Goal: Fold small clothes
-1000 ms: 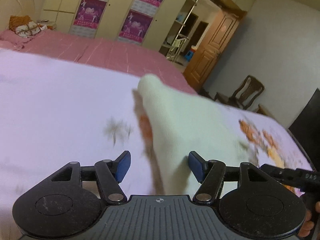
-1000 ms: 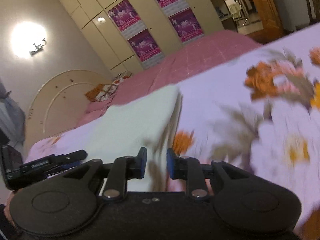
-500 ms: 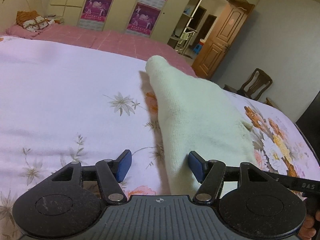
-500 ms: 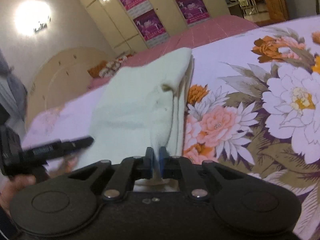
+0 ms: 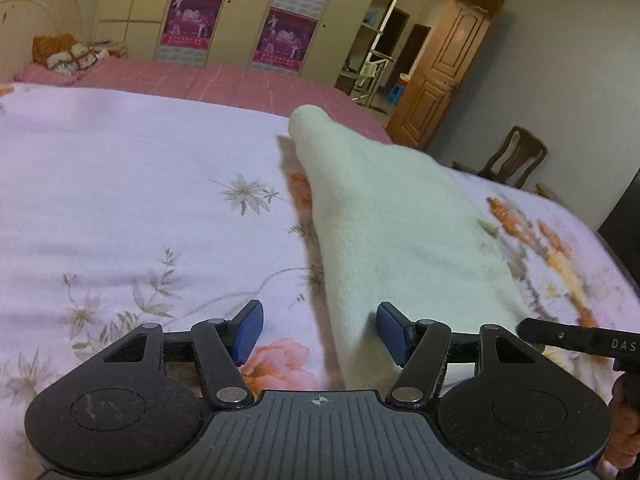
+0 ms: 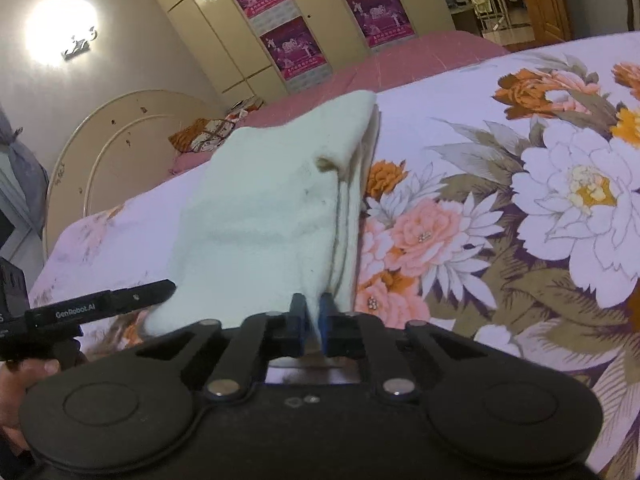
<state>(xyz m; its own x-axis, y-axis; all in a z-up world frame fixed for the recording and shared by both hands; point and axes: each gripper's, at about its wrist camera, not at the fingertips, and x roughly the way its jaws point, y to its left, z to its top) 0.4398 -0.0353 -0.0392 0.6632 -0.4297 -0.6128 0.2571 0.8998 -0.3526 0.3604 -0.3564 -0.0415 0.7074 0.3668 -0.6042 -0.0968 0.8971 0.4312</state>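
Note:
A cream knitted garment [image 5: 392, 220] lies on the floral bedsheet [image 5: 120, 200] and stretches away from me. My left gripper [image 5: 320, 332] is open. The garment's near left corner lies between its blue pads, close to the right pad [image 5: 394, 334], and neither pad presses it. In the right wrist view the same garment [image 6: 272, 208] shows doubled layers along its right side. My right gripper [image 6: 313, 320] is shut on the garment's near edge, a thin fold pinched between the blue pads. A hand [image 6: 28, 372] holds the left gripper at the lower left.
The floral sheet [image 6: 520, 220] spreads wide to the right of the garment. A pink bedspread [image 5: 200, 80] and a wardrobe with posters [image 5: 280, 36] lie beyond. A wooden door [image 5: 440, 76] and a chair [image 5: 516, 156] stand at the far right, a curved headboard [image 6: 120, 140] at the left.
The right gripper's jaws went from apart to shut on the garment's near edge. The left gripper stayed open and shifted slightly along the bed; the garment now lies stiller and sharper.

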